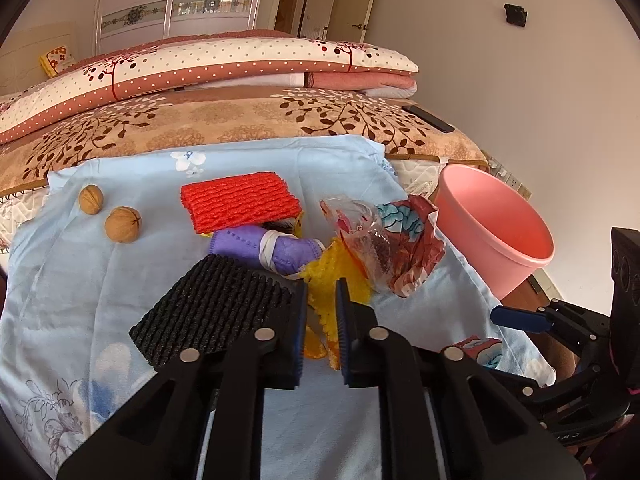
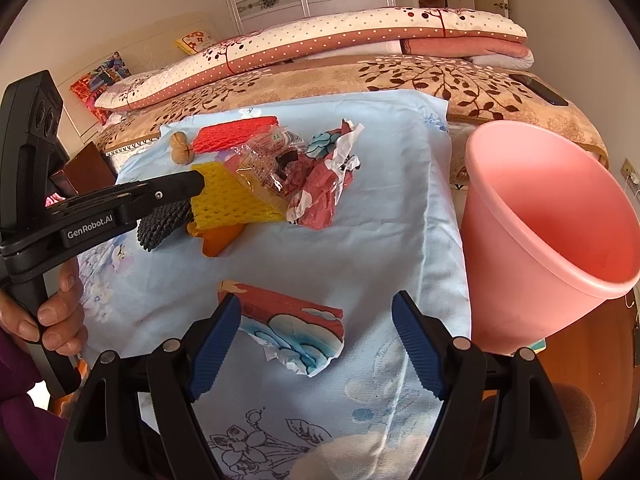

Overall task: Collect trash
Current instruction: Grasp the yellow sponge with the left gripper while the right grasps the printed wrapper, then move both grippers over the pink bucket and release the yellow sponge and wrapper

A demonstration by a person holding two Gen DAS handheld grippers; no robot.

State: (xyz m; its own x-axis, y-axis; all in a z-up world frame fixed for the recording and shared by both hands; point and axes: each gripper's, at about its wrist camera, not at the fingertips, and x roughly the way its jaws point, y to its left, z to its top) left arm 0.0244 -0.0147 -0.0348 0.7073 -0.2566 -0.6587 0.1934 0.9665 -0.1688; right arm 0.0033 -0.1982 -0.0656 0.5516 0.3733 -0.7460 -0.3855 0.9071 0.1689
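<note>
Left gripper (image 1: pixel 322 300): jaws drawn nearly together, clenched on the yellow foam net (image 1: pixel 332 280), with the net's lower edge and an orange scrap (image 1: pixel 314 346) showing in the narrow gap between the blue pads. Black foam net (image 1: pixel 212 312): flat on the light blue floral cloth (image 1: pixel 80 280), just beside the left finger, touching the yellow net's near side. Purple rolled item (image 1: pixel 276 250) bound with a white band: beyond the black net, against the red foam net (image 1: pixel 240 200). Clear crumpled wrapper (image 1: pixel 360 236) and red-and-blue printed paper (image 1: pixel 416 252): piled together just right of the yellow net, near the pink bin (image 1: pixel 500 232). Two walnuts (image 1: pixel 122 224): far left on the cloth, well apart from the pile. Right gripper (image 2: pixel 316 336): released, jaws spread wide, tilted down over a torn red-and-blue paper piece (image 2: pixel 296 324) lying on the cloth; left pad close to the paper's left edge, contact not confirmable, right pad clear of it. Pink bin: upright at the cloth's right edge, mouth open, close to the right gripper. Hand (image 2: pixel 60 312) in the right wrist view: wrapped around the left gripper's handle, dark purple sleeve (image 2: pixel 24 420) below. Folded quilts (image 1: pixel 208 64): stacked on the bed behind.
</note>
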